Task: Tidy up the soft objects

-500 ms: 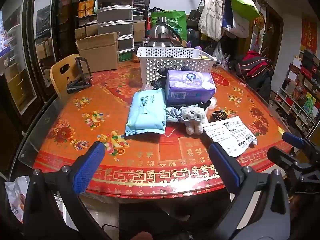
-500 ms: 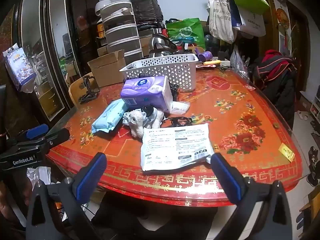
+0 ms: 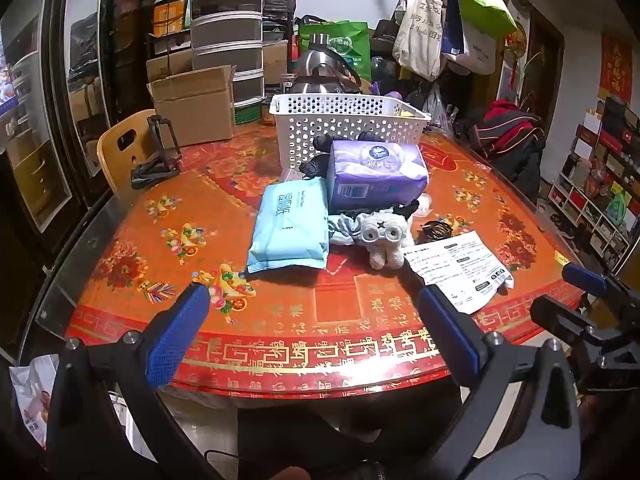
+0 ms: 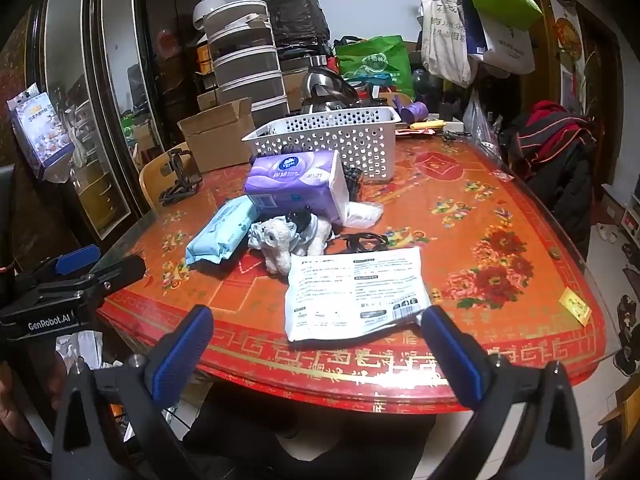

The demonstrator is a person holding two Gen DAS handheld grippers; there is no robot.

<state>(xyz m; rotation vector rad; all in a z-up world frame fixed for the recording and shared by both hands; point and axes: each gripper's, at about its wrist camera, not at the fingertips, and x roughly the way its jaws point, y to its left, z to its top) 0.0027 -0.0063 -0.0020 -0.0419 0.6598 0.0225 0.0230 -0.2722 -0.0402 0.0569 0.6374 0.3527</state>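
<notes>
Black items behind tissue pack half hidden, unclear. Plush toy beside wipes, before basket on table. Left gripper and right gripper spread wide, holding nothing, at near edge.

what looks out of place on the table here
Nothing is spilled or broken. The soft things, a tissue pack, wipes pack and plush toy, lie bunched in front of the white basket, not in it.
</notes>
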